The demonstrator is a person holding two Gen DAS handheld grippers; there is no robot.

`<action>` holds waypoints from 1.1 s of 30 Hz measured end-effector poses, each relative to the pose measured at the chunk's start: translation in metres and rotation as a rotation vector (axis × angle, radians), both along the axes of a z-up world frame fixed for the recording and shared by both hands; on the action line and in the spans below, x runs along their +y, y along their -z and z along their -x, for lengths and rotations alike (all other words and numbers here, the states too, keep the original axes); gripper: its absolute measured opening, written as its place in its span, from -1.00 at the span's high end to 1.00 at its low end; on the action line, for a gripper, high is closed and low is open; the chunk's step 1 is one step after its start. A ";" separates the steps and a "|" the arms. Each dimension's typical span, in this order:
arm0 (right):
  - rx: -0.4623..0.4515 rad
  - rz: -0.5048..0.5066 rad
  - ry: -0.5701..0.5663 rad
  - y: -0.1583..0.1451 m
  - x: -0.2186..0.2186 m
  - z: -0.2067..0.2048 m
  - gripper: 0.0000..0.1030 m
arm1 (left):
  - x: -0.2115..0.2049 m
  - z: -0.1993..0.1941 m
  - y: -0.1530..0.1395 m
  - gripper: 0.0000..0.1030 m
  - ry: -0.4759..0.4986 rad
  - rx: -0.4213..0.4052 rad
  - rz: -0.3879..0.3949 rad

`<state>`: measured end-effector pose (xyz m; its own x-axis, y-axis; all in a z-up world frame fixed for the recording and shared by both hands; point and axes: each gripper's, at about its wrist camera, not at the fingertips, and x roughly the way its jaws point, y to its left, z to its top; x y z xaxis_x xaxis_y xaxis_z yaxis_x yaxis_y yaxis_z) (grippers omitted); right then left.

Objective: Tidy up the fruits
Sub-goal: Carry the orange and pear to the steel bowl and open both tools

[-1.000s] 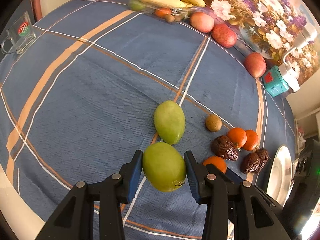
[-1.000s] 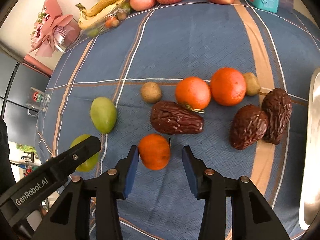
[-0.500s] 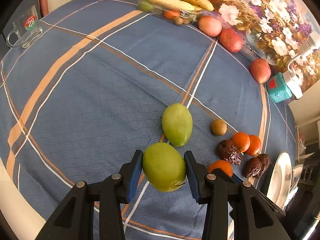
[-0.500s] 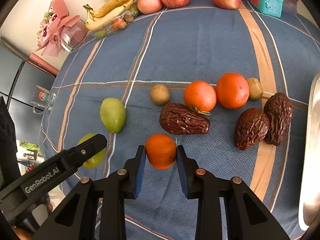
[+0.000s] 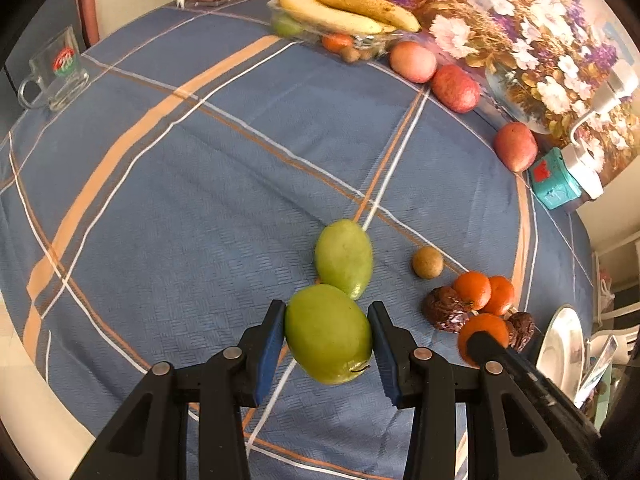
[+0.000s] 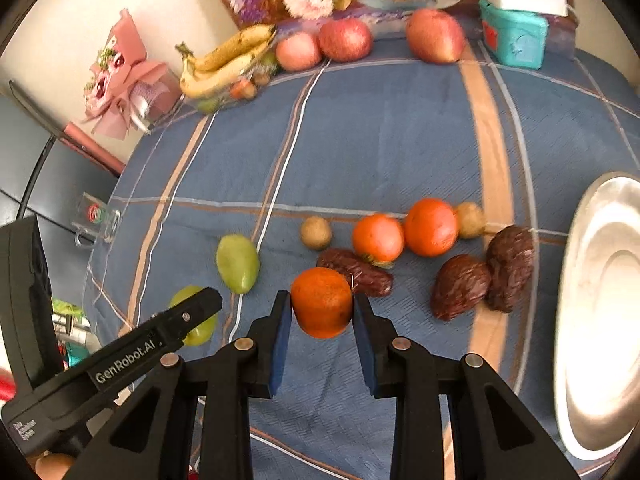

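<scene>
We see the left gripper [image 5: 328, 334] with its blue-padded fingers [image 5: 271, 344] clamped on a smooth green oval fruit [image 5: 328, 332], held above the worktop covered in a blue plaid cloth [image 5: 200, 184]. Just beyond that fruit lies a second green oval fruit [image 5: 344, 258] on the cloth. We see the right gripper [image 6: 321, 312] squeezing a round orange tangerine [image 6: 321, 302] between its fingers [image 6: 280, 330]. Beyond the tangerine rests a wrinkled dark brown date-like fruit [image 6: 356, 270], touching one of two more tangerines [image 6: 378, 238]. To the right of the tangerine in the fingers sit two more wrinkled brown fruits [image 6: 460, 286], and further right a shiny metal plate [image 6: 600, 312].
</scene>
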<state>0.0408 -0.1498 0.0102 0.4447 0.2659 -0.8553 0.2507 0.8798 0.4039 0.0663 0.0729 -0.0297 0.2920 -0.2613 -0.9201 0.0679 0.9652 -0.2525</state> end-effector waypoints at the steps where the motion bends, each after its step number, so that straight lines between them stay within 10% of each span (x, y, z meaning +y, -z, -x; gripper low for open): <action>1: -0.017 0.001 0.019 -0.002 -0.003 0.002 0.38 | -0.003 0.000 -0.001 0.13 0.014 0.001 0.005; 22: 0.044 0.225 0.518 -0.001 -0.149 0.082 0.38 | -0.170 0.020 -0.039 0.13 0.365 -0.051 0.004; 33: 0.098 0.198 0.676 0.017 -0.203 0.114 0.37 | -0.269 0.052 -0.010 0.13 0.546 -0.028 -0.011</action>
